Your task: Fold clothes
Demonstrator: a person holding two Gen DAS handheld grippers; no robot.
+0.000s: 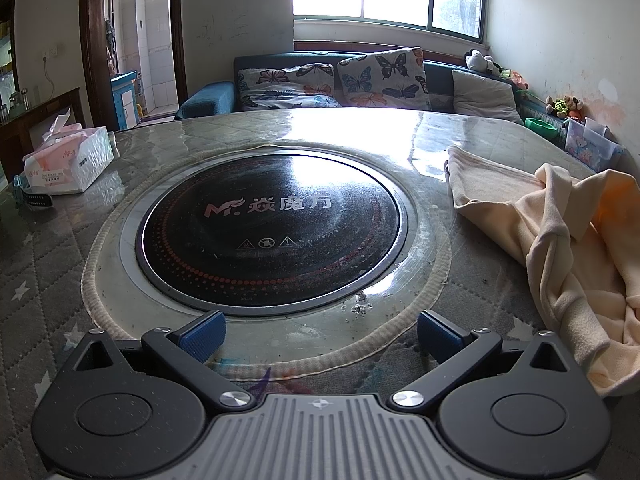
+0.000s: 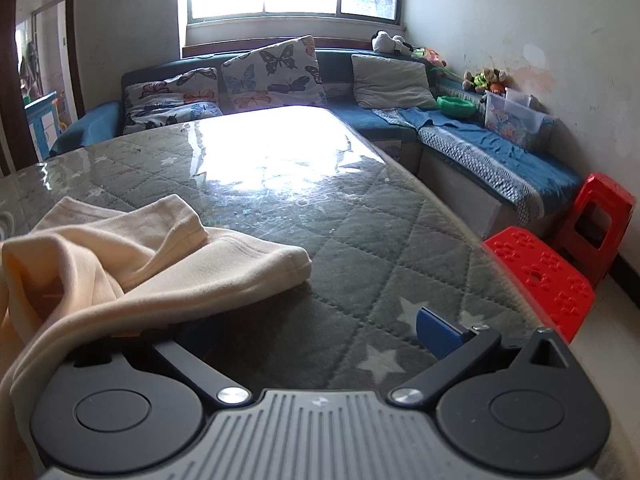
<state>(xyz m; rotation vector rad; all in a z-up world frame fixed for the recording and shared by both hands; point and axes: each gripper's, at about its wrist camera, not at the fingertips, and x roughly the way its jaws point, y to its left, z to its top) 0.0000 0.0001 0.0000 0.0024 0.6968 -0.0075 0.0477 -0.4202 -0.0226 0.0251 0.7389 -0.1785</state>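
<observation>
A cream garment (image 1: 560, 240) lies crumpled on the right part of the table in the left wrist view. My left gripper (image 1: 320, 336) hovers over the near rim of the round cooktop, open, with nothing between its blue pads, well left of the cloth. In the right wrist view the same cream garment (image 2: 140, 264) spreads across the left half, and a fold of it drapes over the left finger, hiding that pad. My right gripper (image 2: 304, 336) stands open; its right blue pad (image 2: 436, 334) is bare above the quilted cover.
A black round cooktop (image 1: 268, 232) is set in the glass-topped table (image 2: 360, 232). A tissue box (image 1: 68, 160) sits at the far left. Beyond the table stands a blue sofa (image 2: 500, 152) with butterfly cushions. Two red plastic stools (image 2: 544, 272) stand off the table's right edge.
</observation>
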